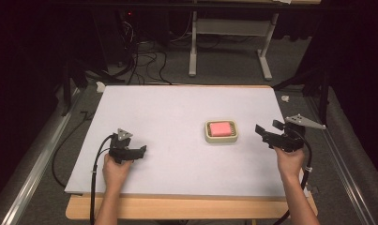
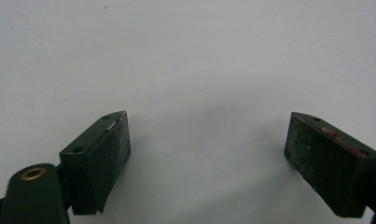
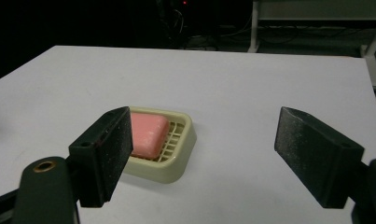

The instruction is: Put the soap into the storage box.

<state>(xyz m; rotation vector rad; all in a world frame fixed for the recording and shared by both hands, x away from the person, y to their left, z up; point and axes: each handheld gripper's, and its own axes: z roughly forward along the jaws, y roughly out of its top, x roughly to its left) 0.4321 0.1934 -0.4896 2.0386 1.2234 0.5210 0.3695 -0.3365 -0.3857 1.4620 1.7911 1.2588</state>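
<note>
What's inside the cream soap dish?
A pink bar of soap lies in the cream soap dish, on its slotted rack. The bar covers most of the rack, and the right gripper hides the dish's near-left part, so what lies beneath cannot be seen.

We're pretty sure this is a lab or test room, not anyone's home. The table (image 1: 177,201) is a plain wooden board with a white sheet (image 1: 154,117) laid over it, boxed in by black curtains (image 1: 360,70) and dark walls. Behind it we see grey carpet (image 1: 224,65), a tangle of cables (image 1: 144,58), the white legs of a desk (image 1: 266,56) and a small red light (image 1: 129,13) glowing.
</note>
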